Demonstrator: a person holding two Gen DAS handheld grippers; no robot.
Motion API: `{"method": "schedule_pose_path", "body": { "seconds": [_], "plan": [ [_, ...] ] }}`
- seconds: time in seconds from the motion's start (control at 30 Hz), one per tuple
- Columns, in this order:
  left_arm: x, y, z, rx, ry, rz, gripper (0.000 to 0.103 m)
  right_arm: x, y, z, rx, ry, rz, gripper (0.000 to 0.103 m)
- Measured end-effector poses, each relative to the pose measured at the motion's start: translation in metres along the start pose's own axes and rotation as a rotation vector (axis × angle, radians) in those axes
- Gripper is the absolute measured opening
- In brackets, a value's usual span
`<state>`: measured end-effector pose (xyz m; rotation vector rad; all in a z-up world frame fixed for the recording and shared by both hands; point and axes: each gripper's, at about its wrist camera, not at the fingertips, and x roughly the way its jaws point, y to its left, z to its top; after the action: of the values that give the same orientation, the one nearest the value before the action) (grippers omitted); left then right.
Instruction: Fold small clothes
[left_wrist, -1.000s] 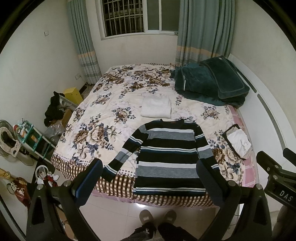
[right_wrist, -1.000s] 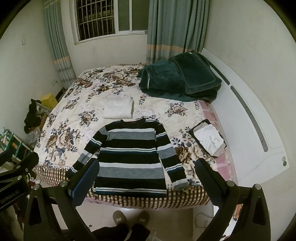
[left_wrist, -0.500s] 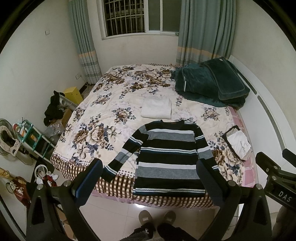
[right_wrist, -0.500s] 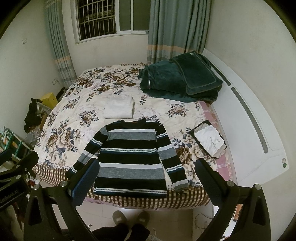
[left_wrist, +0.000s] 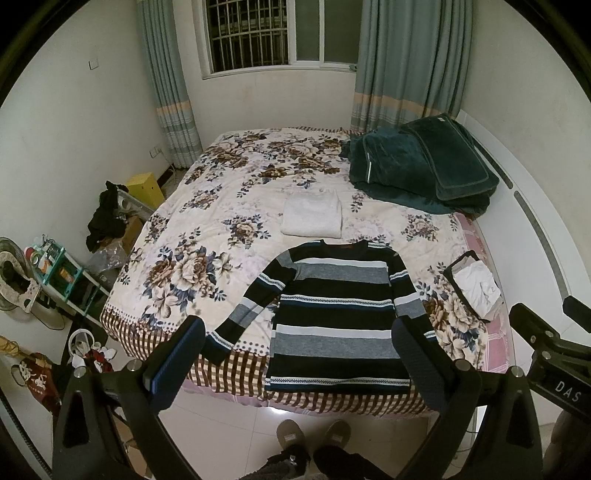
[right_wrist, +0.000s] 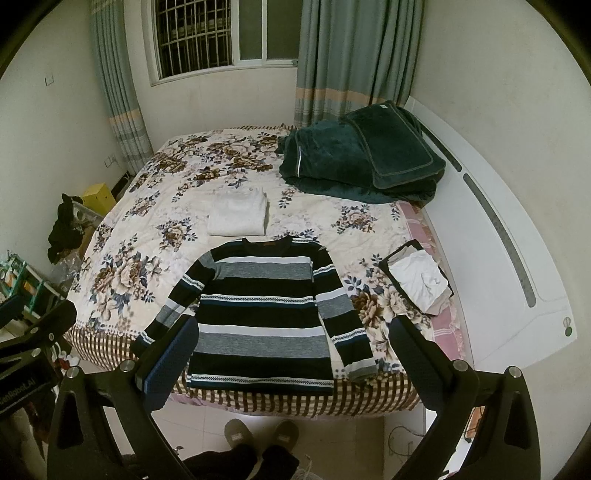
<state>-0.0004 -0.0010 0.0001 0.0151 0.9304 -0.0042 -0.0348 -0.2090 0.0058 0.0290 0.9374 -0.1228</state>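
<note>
A black, grey and white striped sweater lies flat, sleeves spread, at the near edge of the floral bed; it also shows in the right wrist view. A folded white garment lies just beyond its collar, also in the right wrist view. My left gripper is open and empty, held high above the bed's near edge. My right gripper is open and empty at the same height.
Dark green folded blankets sit at the far right of the bed. A small stack of folded clothes lies at the right edge. Clutter, a rack and a fan stand on the floor left. The person's slippers are below.
Both views have shifted very slightly; the sweater and the other clothes have not moved. Both grippers stay open.
</note>
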Motion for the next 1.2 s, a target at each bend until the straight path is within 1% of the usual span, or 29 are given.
{"method": "schedule_pose_path", "body": {
  "seconds": [0.4,0.77,1.0,1.1,1.2],
  "plan": [
    [0.001,-0.003,0.001,0.003,-0.001,-0.002,0.103,0.001,-0.004,0.0,-0.001,-0.001,0.002,0.103],
    [0.001,-0.002,0.001,-0.001,0.001,-0.004,0.103,0.0,0.008,0.001,-0.001,0.0,-0.001,0.103],
    [0.001,-0.001,0.001,0.001,0.001,-0.006,0.103,0.0,0.007,0.0,-0.001,0.0,0.001,0.103],
    [0.006,-0.003,0.003,0.0,0.01,-0.009,0.103,0.0,0.011,0.002,0.007,0.001,0.003,0.103],
    [0.016,-0.006,0.009,0.001,-0.001,0.001,0.103,0.012,0.008,0.004,0.039,0.023,0.015,0.103]
  ]
}}
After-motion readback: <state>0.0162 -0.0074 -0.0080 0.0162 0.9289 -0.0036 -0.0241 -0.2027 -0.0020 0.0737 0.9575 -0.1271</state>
